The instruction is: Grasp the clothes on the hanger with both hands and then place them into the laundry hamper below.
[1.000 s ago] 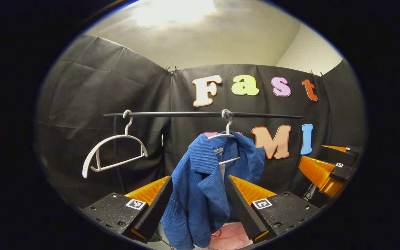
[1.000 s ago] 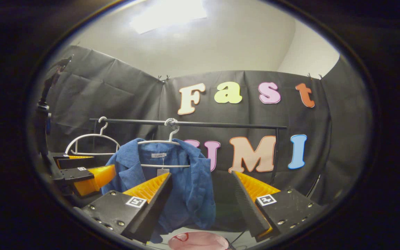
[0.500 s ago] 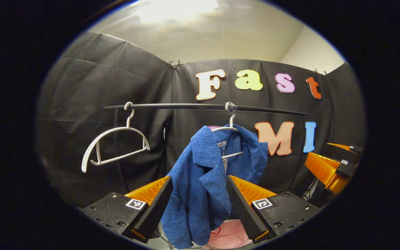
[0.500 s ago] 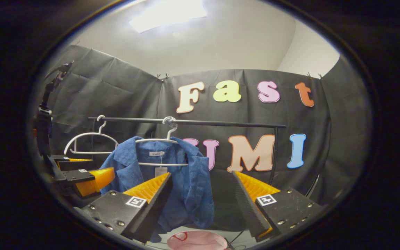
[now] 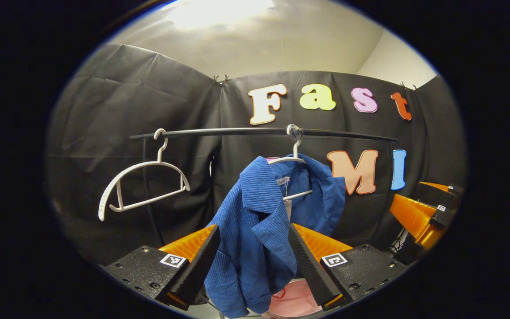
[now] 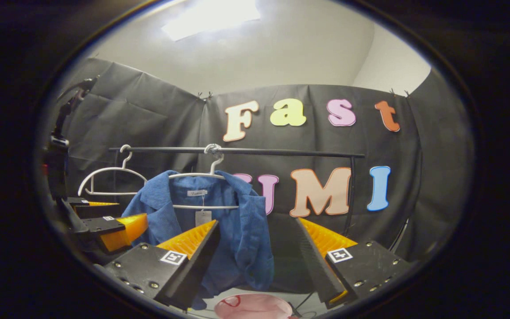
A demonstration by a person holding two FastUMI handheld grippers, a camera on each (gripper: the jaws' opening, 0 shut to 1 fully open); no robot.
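I see a ceiling light (image 5: 219, 11) glaring overhead and washing out the ceiling, while the booth below sits dimmer. Fisheye bending curves the rail (image 6: 237, 151) and darkens my view's edges; focus stays sharp.

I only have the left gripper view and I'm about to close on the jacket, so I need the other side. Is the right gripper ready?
Observer: In the right gripper view the right gripper is open with nothing held. The blue jacket hangs beyond its fingers, mostly toward the finger on that view's left.
Operator: Is the jacket seated on both shoulders of its hanger?
Observer: Yes. Seen front-on, it drapes over both ends of the white hanger, with its front open.
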